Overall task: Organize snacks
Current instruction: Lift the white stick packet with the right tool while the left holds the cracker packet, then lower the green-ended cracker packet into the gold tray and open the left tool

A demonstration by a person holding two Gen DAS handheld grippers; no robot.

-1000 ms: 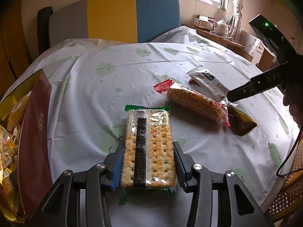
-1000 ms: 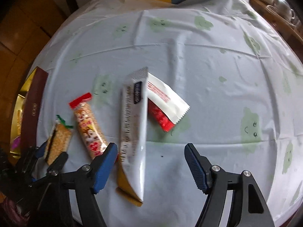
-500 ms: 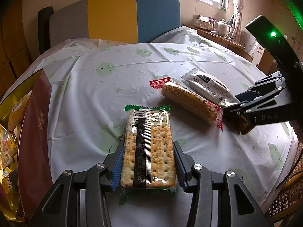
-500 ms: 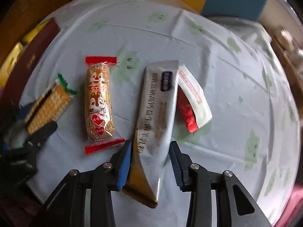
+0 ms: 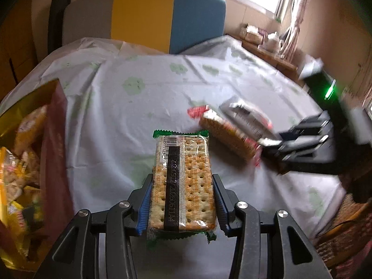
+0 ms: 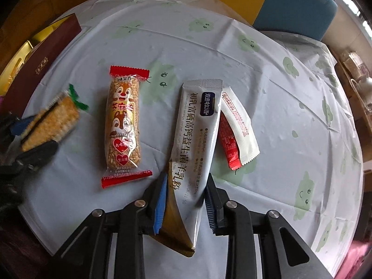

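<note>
Right now my left gripper (image 5: 182, 201) has its jaws clamped on the long sides of the cracker pack (image 5: 182, 181), held over the table (image 5: 121, 116) near the snack-filled gift box (image 5: 55, 144) at its left edge. My right gripper (image 6: 186, 197) has its jaws pinched on the lower end of the silver milk-powder sachet (image 6: 197, 134), near the table's front edge. Between the two packs lies the squirrel-print sesame bar (image 6: 123, 125), and a red-and-white sachet (image 6: 239, 130) sits partly under the silver one.
</note>
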